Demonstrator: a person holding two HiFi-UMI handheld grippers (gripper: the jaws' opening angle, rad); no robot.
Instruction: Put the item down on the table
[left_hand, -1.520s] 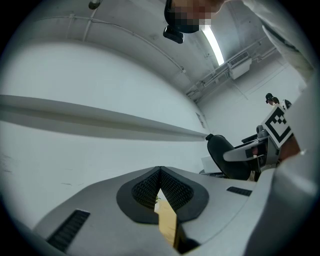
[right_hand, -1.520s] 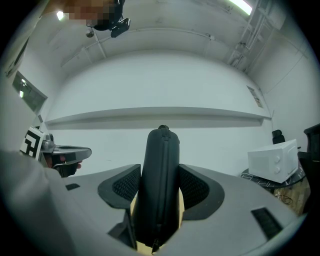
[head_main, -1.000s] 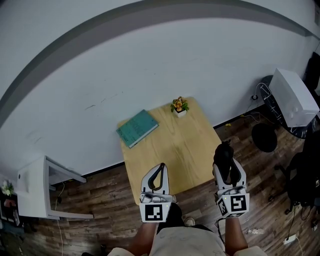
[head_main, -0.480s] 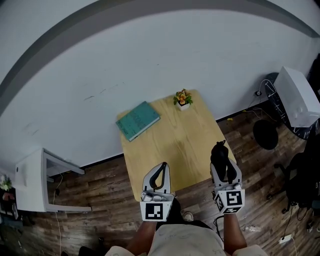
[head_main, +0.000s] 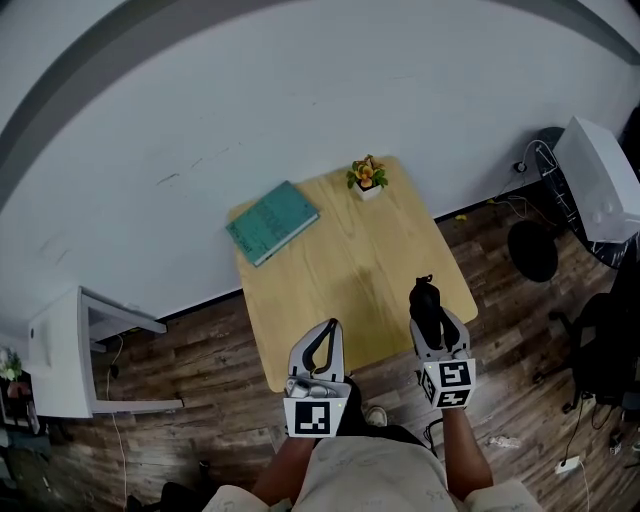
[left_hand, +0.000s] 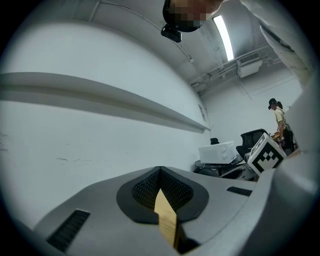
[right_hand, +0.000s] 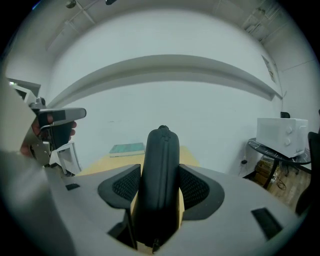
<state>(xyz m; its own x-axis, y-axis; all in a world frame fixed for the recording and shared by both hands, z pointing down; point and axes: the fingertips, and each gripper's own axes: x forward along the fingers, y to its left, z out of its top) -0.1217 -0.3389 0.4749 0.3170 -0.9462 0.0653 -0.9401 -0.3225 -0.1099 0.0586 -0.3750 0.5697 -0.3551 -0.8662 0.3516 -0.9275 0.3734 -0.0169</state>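
Nearest the wearer's body, both forearms reach forward over the wooden floor (head_main: 190, 400), each with a gripper carrying a marker cube. The left gripper (head_main: 325, 340) hangs at the near edge of the table (head_main: 340, 270), and its own view shows the two dark pads brought together at the tips, with only a narrow sliver of tabletop showing in the wedge below them and nothing held. The right gripper (head_main: 430, 318) sits above the table's near right corner, clamped on a black zippered case (head_main: 424, 298). In the right gripper view the case stands upright between the pads, which press on both its flat sides, its rounded top reaching above the jaws and the zip running along its edge. Whether the case's lower end touches the tabletop cannot be told from any view.

Farther along the light wood top, a teal book (head_main: 272, 222) lies flat at the far left corner, partly over the edge. A small potted plant (head_main: 366, 177) with orange blossoms stands at the far right corner, well apart from the book. Behind the table rises a plain pale wall (head_main: 300, 90). Off to the left stands a white shelf unit (head_main: 62, 365); off to the right are a black round stool (head_main: 533, 250) and a white box-shaped appliance (head_main: 600, 180).
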